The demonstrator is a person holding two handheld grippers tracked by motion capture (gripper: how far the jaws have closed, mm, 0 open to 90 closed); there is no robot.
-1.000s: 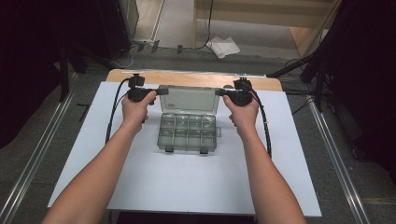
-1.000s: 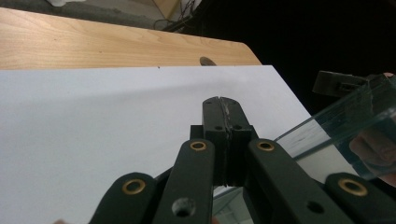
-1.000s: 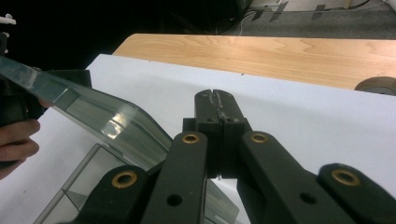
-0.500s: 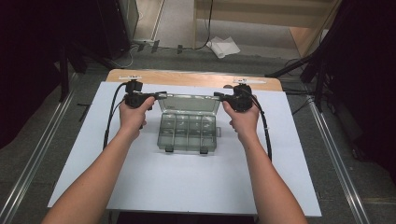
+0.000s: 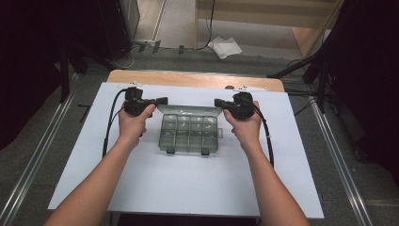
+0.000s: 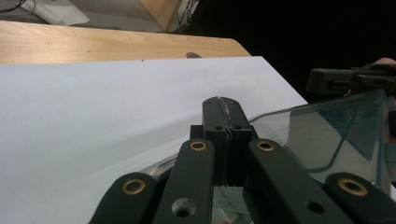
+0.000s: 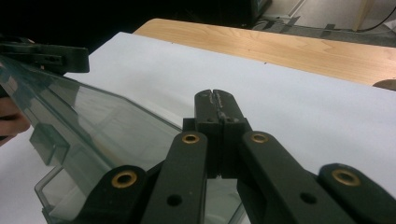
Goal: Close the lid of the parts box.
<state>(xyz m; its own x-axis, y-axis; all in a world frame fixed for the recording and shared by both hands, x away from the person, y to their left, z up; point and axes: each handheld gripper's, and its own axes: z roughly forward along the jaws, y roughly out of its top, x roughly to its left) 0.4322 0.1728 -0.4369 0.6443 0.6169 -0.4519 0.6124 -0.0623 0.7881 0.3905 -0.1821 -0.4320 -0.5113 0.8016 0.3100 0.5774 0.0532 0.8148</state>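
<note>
A clear plastic organizer box sits at the middle of the white sheet covering the desk. Its base is split into small compartments in rows, with two dark latches on the near edge. Its tinted see-through lid stands raised along the far side, tilted. The left claw is at the lid's far left corner, the right claw at its far right corner. In each gripper view the jaws are pressed together, with the lid just beside them; whether they pinch its edge I cannot tell. Bare wood shows along the desk's far edge.
</note>
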